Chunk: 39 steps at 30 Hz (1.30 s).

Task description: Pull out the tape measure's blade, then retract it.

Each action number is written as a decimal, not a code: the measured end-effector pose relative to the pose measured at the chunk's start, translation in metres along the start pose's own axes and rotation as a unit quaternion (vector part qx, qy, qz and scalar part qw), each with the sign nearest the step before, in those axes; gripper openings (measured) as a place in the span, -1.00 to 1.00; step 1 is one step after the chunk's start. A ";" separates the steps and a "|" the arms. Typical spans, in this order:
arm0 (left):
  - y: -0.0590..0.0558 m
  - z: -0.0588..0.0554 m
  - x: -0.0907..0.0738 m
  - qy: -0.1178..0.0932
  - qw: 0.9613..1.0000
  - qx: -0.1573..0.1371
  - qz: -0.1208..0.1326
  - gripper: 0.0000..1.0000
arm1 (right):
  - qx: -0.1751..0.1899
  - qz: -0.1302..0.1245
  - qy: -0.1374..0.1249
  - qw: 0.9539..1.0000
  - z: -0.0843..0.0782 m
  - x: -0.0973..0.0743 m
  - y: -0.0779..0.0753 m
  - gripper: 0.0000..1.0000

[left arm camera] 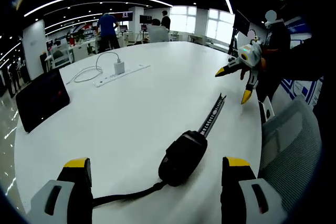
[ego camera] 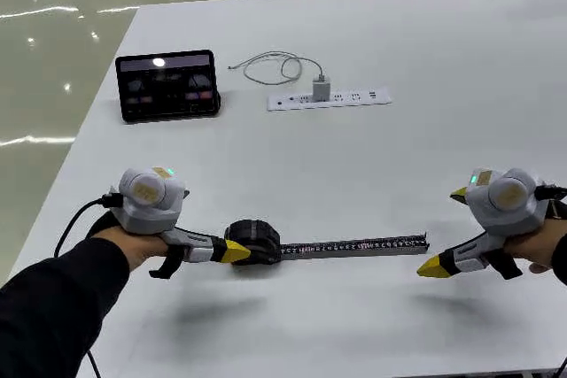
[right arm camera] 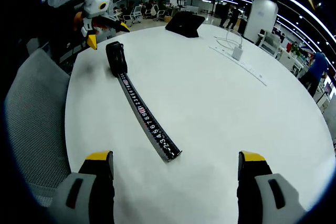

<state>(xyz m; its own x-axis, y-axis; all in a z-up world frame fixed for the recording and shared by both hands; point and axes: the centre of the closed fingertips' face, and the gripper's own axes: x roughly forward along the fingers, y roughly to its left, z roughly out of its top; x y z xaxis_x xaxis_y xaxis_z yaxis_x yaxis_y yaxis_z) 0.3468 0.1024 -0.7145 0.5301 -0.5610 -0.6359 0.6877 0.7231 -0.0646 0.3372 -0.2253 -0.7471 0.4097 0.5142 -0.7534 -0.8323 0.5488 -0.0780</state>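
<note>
Person's dark sleeve [ego camera: 53, 307] is sitting lowest in head view, hand carrying the L gripper [ego camera: 241, 250] over the table [ego camera: 354, 157] near its front edge. L jaws are standing wide apart, nothing clamped. The tape measure case [ego camera: 254, 241] is lying between them, one yellow tip looking to be touching it. In the left gripper view the case [left arm camera: 182, 156] is resting in the gap w/ clear table on both sides.

The blade [ego camera: 354, 246] is lying flat, already out, long axis running parallel to the front edge from the case toward the R gripper [ego camera: 445, 229]. R jaws are also spread, holding nothing. The blade's hook end [right arm camera: 172, 155] is pointing into the gap, near but apart.

Probably the pull-out is done and retract is pending. R is nearer the hook, L nearer the case, so the return needs to go along that axis toward L.

Tablet [ego camera: 167, 86] and power strip [ego camera: 330, 99] are sitting well back, out of the way.
</note>
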 end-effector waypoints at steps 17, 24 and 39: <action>-0.016 -0.032 -0.046 -0.033 0.998 -0.037 0.029 1.00 | 0.048 -0.016 -0.080 0.995 -0.005 -0.033 0.042 1.00; -0.012 -0.045 -0.070 -0.040 0.997 -0.047 0.056 1.00 | 0.054 -0.018 -0.082 0.995 -0.011 -0.048 0.052 1.00; -0.020 -0.072 -0.102 -0.034 0.995 -0.063 0.072 0.99 | 0.086 -0.054 -0.069 0.992 -0.040 -0.079 0.046 1.00</action>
<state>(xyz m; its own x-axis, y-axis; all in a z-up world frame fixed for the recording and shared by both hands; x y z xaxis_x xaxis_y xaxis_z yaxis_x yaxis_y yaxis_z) 0.2432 0.1743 -0.7035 0.6537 -0.4713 -0.5921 0.5372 0.8400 -0.0754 0.2515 -0.2670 -0.7173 0.5503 0.5251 -0.6492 -0.7097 0.7038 -0.0324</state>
